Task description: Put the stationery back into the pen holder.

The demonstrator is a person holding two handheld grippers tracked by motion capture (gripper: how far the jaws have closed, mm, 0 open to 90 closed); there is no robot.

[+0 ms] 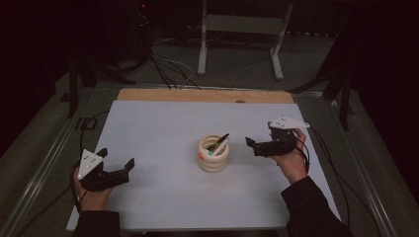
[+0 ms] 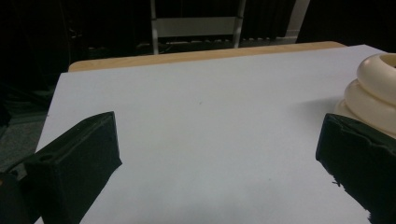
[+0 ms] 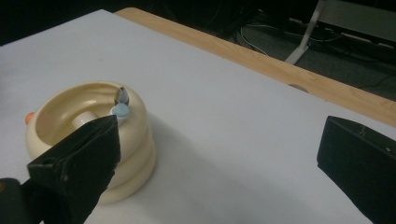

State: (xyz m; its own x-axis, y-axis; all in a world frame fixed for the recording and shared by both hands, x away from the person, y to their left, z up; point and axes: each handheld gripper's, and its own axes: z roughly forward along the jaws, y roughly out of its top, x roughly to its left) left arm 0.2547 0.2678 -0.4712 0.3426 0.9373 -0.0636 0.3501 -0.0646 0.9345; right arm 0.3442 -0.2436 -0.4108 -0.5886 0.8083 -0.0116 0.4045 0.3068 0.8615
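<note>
We see the cream ribbed holder (image 1: 214, 153) mid-counter (image 1: 163, 207), pens (image 1: 218, 144) leaning inside it. Right gripper (image 1: 257, 146) hovers just right of the holder, jaws spread, holding nothing. Left gripper (image 1: 117, 168) sits well left of the holder, jaws spread too, empty. Risk as we judge it: the right gripper closing in low could clip the holder's rim and tip it, spilling the pens, since nothing braces the holder.
</note>
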